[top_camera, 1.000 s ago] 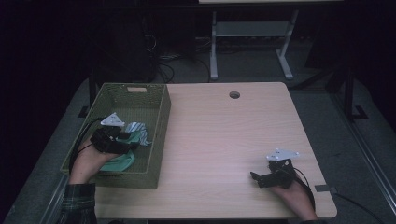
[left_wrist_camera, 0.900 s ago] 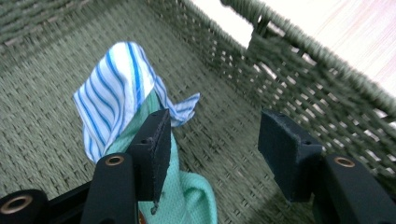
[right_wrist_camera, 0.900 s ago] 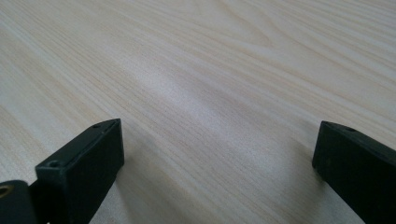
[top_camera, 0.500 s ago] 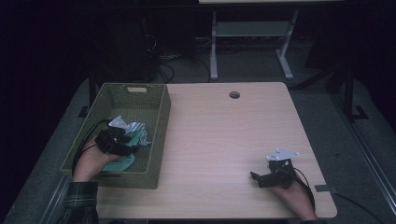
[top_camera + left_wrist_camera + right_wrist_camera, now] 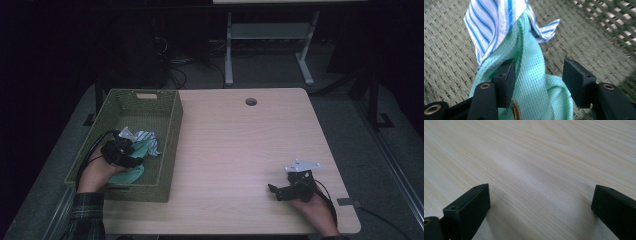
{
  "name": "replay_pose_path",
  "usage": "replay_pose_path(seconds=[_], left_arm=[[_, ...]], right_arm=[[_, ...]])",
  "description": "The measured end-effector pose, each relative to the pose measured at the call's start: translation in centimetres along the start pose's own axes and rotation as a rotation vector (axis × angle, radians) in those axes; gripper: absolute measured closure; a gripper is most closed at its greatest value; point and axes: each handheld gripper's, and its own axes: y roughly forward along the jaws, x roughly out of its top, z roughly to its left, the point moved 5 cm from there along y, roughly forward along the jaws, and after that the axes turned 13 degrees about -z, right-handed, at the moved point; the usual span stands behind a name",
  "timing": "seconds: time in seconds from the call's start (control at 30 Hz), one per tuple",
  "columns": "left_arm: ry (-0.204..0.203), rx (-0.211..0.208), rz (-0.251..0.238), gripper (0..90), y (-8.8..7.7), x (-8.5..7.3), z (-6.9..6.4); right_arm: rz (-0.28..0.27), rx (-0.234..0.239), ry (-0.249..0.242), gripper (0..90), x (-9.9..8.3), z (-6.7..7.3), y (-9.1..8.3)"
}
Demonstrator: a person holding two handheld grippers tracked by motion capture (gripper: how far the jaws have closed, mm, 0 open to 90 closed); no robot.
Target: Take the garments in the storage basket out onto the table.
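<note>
Jaws apart, green cloth [image 5: 531, 82] between, basket [image 5: 172, 150], table [image 5: 240, 145]

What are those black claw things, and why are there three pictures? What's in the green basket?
A person sits at a wooden table holding a grabber tool in each hand. One camera looks down from above; two small cameras ride on the grabbers and look out between their black jaws. The left gripper reaches into the green basket. Its jaws stand open around a mint-green cloth; one pad touches it, the other is apart. A blue-striped cloth lies over it. The right gripper rests open on the bare table, holding nothing.
</note>
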Motion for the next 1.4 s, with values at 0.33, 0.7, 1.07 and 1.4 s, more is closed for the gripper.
replay_pose_path(seconds=[0.33, 0.7, 1.07, 1.4], left_arm=[[0.003, 0.027, 0.05, 43.5, 1.2, -0.8, 0.3], [-0.047, 0.07, 0.092, 66.8, 1.3, -1.2, 0.8], [-0.136, 0.03, 0.062, 81.4, 0.8, -0.9, 0.9], [-0.221, -0.05, -0.095, 81.5, -0.9, 0.2, 1.3]], right_arm=[[0.0, 0.0, 0.0, 1.8, 0.0, 0.0, 0.0], [0.0, 0.0, 0.001, 1.9, 0.0, 0.0, 0.0], [0.001, 0.0, -0.001, 1.8, 0.0, 0.0, 0.0], [0.0, 0.001, 0.0, 1.8, 0.0, 0.0, 0.0]])
